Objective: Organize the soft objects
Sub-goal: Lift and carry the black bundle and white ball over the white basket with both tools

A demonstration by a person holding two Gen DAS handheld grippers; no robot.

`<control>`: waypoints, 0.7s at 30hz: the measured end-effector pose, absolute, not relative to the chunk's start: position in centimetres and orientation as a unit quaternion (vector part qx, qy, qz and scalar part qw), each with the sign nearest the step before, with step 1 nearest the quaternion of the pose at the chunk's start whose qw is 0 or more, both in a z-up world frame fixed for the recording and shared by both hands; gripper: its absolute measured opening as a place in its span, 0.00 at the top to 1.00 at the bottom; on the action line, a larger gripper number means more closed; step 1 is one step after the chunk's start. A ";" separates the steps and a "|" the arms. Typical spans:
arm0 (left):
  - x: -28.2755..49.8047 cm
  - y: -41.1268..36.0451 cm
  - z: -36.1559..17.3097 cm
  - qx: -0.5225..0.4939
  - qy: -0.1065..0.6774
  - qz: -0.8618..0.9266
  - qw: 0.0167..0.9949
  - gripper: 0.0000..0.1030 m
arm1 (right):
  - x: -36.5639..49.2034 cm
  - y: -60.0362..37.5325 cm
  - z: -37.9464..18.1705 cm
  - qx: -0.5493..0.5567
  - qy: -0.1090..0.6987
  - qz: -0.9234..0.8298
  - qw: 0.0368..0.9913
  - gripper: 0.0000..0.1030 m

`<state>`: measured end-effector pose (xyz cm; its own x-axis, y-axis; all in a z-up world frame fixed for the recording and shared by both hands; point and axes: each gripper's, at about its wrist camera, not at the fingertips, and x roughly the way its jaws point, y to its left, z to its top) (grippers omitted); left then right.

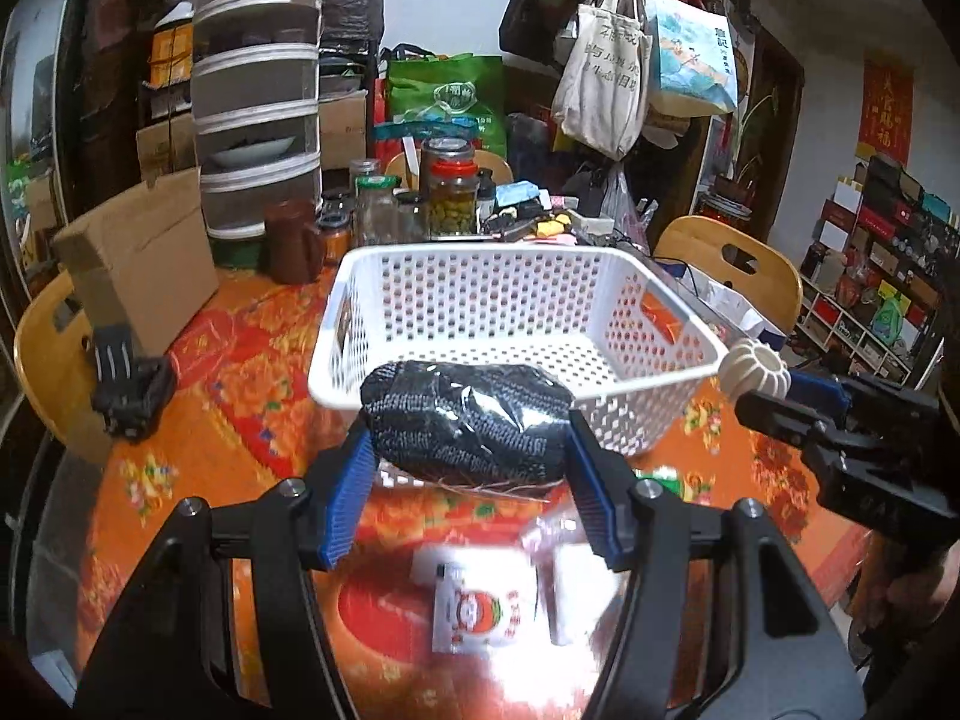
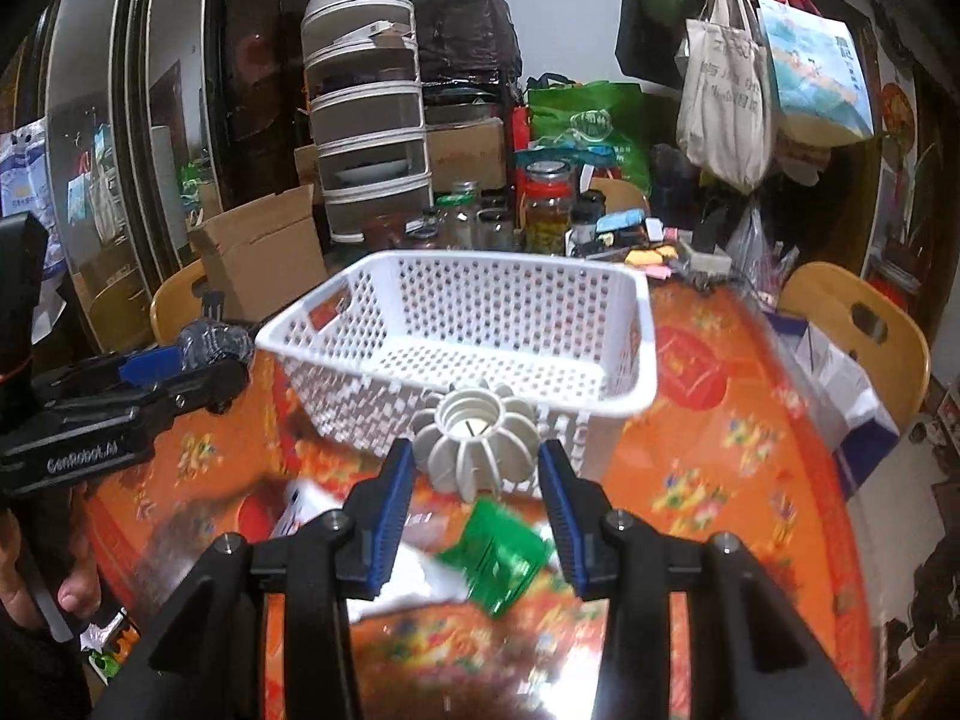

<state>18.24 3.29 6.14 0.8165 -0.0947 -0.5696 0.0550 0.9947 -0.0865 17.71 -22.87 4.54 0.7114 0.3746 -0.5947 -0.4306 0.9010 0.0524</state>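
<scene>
My left tongs (image 1: 465, 468) are clamped partway open on a black knitted bundle (image 1: 465, 420) wrapped in clear film, held above the counter (image 1: 198, 420) just in front of the white perforated basket (image 1: 510, 312). My right tongs (image 2: 477, 468) grip a cream ribbed round piece (image 2: 474, 435), also off the counter at the basket's near rim. The basket is empty. Below lie a white sachet with a tomato print (image 1: 483, 609) and a green packet (image 2: 498, 558) on the orange floral cloth.
</scene>
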 end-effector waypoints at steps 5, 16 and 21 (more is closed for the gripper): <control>21.9 2.6 8.1 -0.020 0.309 -0.029 0.951 0.44 | 21.5 -22.8 6.0 -0.042 0.326 0.214 0.920 0.59; 33.7 1.6 6.4 -0.003 0.408 -0.005 0.913 0.44 | 30.7 -20.4 3.9 -0.062 0.405 0.196 0.891 0.59; 37.3 1.6 3.3 -0.004 0.457 -0.004 0.889 0.44 | 33.6 -19.4 1.9 -0.071 0.443 0.188 0.874 0.59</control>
<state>37.33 1.60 3.29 0.5819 -0.0100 -0.8132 0.0029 0.9999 -0.0102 33.56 -19.37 1.94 0.5370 0.2650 -0.8009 -0.3905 0.9196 0.0424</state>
